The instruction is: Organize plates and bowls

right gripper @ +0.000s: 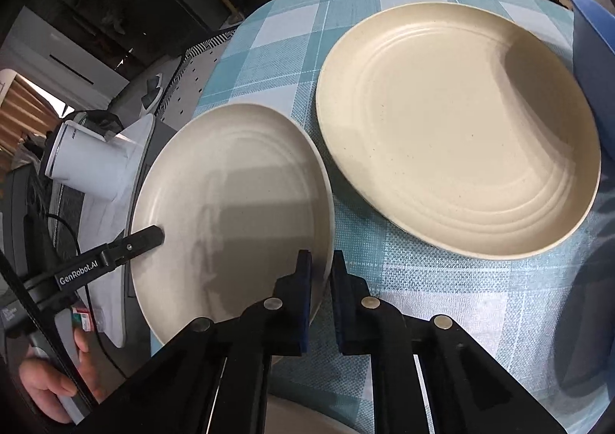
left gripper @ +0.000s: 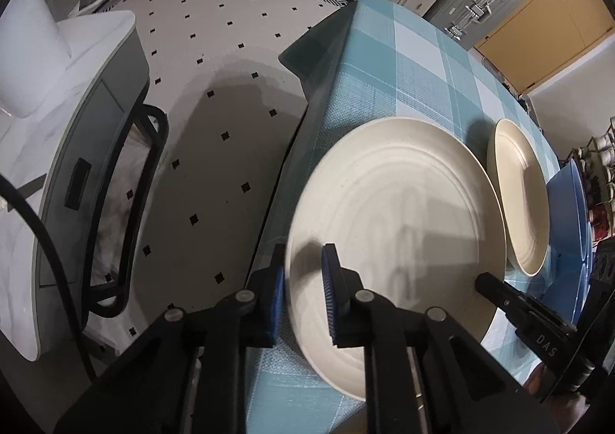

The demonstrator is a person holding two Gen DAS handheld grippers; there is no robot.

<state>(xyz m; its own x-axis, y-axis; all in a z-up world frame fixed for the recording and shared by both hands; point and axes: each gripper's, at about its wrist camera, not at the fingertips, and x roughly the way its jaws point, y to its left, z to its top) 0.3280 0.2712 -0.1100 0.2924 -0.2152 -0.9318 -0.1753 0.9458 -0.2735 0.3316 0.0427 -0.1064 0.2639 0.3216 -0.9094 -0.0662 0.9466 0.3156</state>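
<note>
Each camera rides its own gripper and looks steeply down along the fingers, close above the teal checked tablecloth (left gripper: 384,88). The left wrist view sits at the table's left edge, taking in spotted floor (left gripper: 215,126) too. The right wrist view faces the table's middle. Both share the nearer ridged cream plate (left gripper: 396,234) (right gripper: 230,211) and the second cream plate (left gripper: 519,195) (right gripper: 453,126) beyond.
</note>
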